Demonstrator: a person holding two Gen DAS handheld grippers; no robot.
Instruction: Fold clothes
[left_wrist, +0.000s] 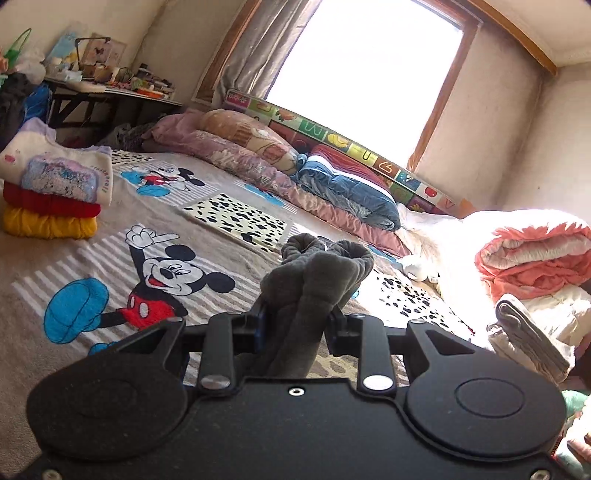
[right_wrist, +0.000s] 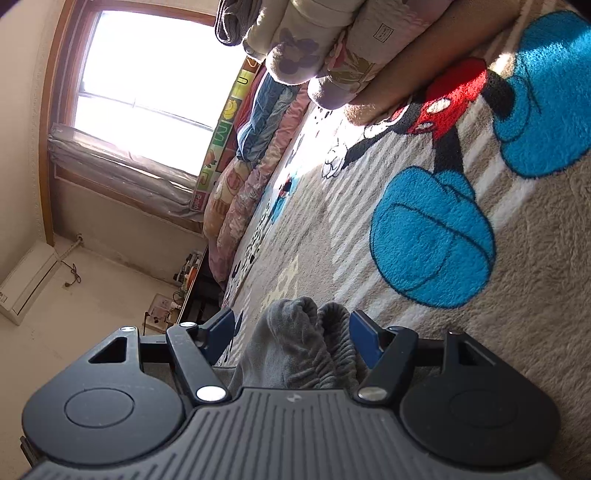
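Beige fleece blanket (left_wrist: 55, 362) with Mickey Mouse prints, spread over the whole bed and cut off at the frame edges. Heaped along the window wall: pink floral quilt (left_wrist: 236, 158) and blue striped quilt (left_wrist: 351, 184), partly hiding each other. Over to the right, blown out by sunlight, coral-and-white rolled comforter (left_wrist: 535, 254), so can't really make out its edges. Far left, neat folded stack of white, red and yellow clothes (left_wrist: 51, 199). Up close, dark grey fleece garment (left_wrist: 317, 280), bunched up and off the blanket, rest of it hidden under the tool bodies. Left gripper (left_wrist: 295, 325) clamped tight on it, fingers mostly buried in fabric. Right gripper (right_wrist: 291, 332) pinching the ribbed grey edge (right_wrist: 332, 354) too, blue pads (right_wrist: 364, 338) pressed against the bunched cloth.
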